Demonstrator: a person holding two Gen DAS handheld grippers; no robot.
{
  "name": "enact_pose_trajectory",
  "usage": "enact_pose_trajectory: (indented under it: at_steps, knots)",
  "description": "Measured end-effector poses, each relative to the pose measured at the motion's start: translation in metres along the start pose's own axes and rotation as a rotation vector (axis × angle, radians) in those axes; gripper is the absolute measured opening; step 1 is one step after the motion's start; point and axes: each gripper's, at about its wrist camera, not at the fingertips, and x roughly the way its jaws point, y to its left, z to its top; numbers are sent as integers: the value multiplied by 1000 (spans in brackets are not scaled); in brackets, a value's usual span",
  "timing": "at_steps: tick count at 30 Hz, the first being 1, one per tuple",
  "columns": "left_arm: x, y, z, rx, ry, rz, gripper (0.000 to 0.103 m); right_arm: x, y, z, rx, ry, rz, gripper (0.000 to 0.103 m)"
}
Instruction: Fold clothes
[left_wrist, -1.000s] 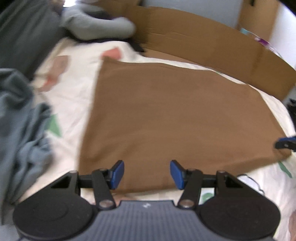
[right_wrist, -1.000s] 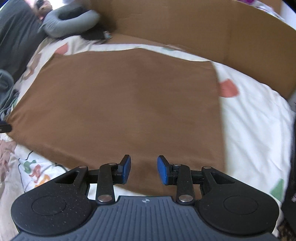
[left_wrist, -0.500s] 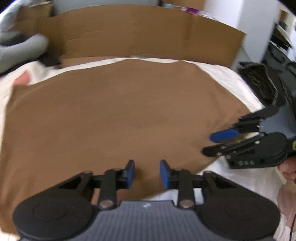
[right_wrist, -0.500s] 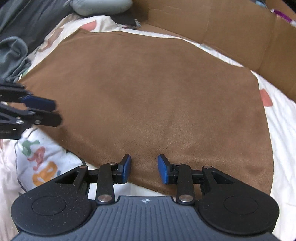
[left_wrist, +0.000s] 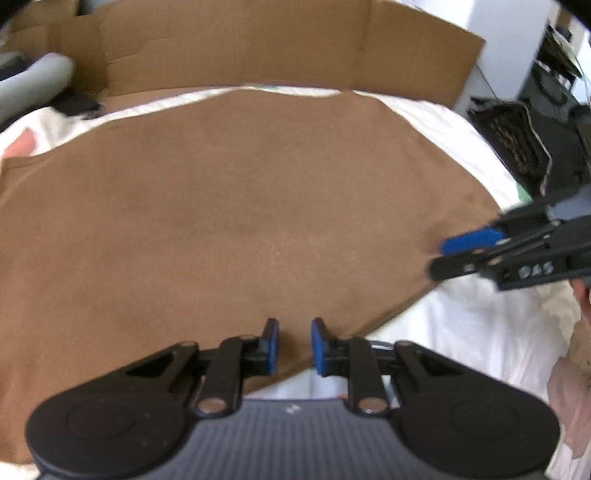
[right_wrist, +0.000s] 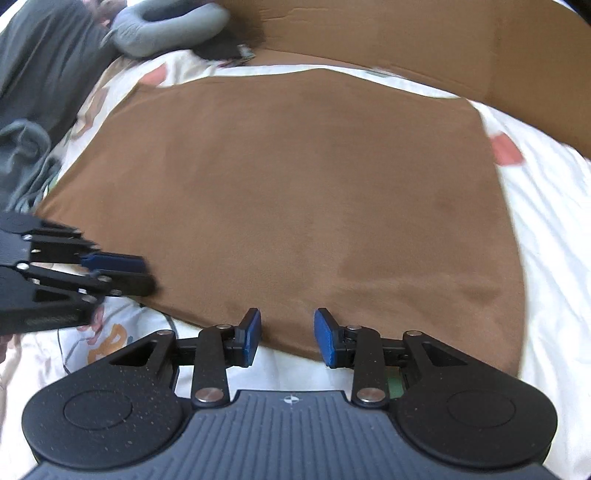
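A brown garment (left_wrist: 229, 221) lay spread flat over a white printed bedsheet (left_wrist: 469, 317), filling the middle of both views, with a wall of cardboard (left_wrist: 258, 44) standing along the top of each frame. At the bottom centre of the left wrist view the left gripper (left_wrist: 294, 345) hovered at the garment's near edge; its jaws had just been closing and stood a narrow gap apart, with brown cloth seen between the blue pads, though whether they pinched it could not be told. The right gripper (right_wrist: 287, 336) sat at the bottom centre of its own view, fingers spread moderately over the near hem. A grey pillow (right_wrist: 170, 26) lay at upper left.
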Motion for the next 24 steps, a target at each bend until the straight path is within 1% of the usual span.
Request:
enact_pose_trajectory:
  at_steps: [2, 4, 6, 8, 11, 14, 17, 20, 24]
  knots:
    - [-13, 14, -1, -51, -13, 31, 23, -8, -15, -1, 75, -4, -5, 39]
    - [-26, 33, -6, -122, -20, 65, 25, -15, -34, -5, 175, -14, -21, 39]
    - [-37, 52, -14, -183, -20, 110, 26, -20, -56, -13, 294, -23, -36, 39]
    - [-49, 72, -24, -244, -20, 160, 26, -27, -77, -25, 413, -48, -22, 39]
    - [-65, 93, -37, -288, -11, 211, 26, -36, -97, -41, 540, -76, -30, 40]
    - [-80, 110, -50, -332, -3, 249, 26, -40, -111, -55, 631, -88, -24, 40]
    - [-96, 122, -61, -383, 6, 267, 28, -39, -123, -63, 707, -112, 2, 40]
    - [-106, 131, -69, -443, 17, 258, 31, -35, -132, -69, 793, -137, 46, 40]
    - [-110, 138, -74, -526, 20, 234, 37, -24, -145, -75, 873, -156, 86, 39]
